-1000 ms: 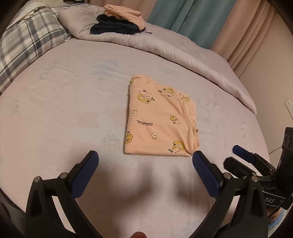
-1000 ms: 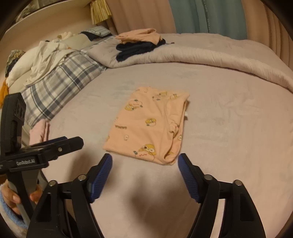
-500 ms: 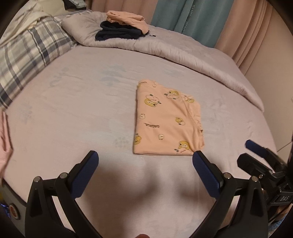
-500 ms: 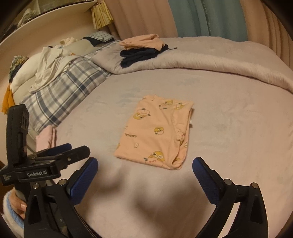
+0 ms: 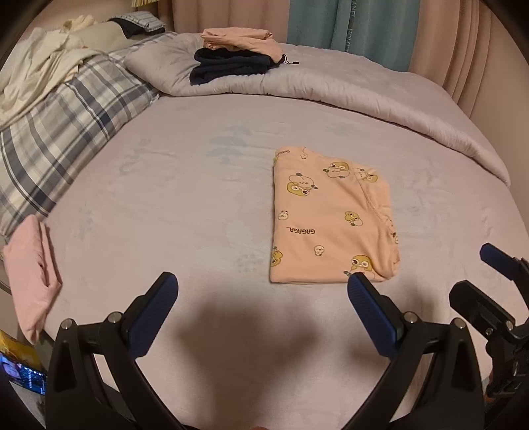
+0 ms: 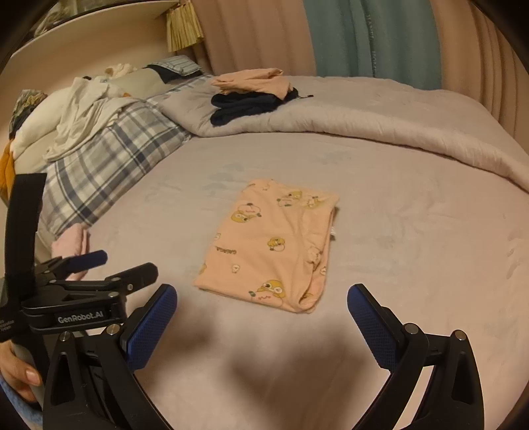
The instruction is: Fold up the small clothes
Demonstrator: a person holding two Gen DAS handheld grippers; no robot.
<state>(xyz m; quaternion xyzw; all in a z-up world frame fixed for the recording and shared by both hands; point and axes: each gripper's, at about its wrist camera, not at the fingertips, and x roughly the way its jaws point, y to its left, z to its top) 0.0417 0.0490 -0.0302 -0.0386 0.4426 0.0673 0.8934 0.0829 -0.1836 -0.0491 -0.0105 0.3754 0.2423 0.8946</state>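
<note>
Peach garment [image 5: 330, 225], one, lies folded flat mid-bed [image 5: 165, 205], touching neither gripper. Left gripper [image 5: 261, 297] and right gripper [image 6: 261, 307] both hang released and empty just before its near edge. Two more folded clothes [image 5: 238, 49] sit stacked on the duvet [image 5: 363, 96]; one pink piece [image 5: 29, 281] lies at the bed's left edge.

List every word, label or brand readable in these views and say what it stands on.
"GAGAGA_": printed on the folded peach garment.
"GenRobot.AI": label on the left claw body, seen from the right wrist.
Teal curtain: vertical lettering, too blurred to read.
Garment waistband print: too small to read.
</note>
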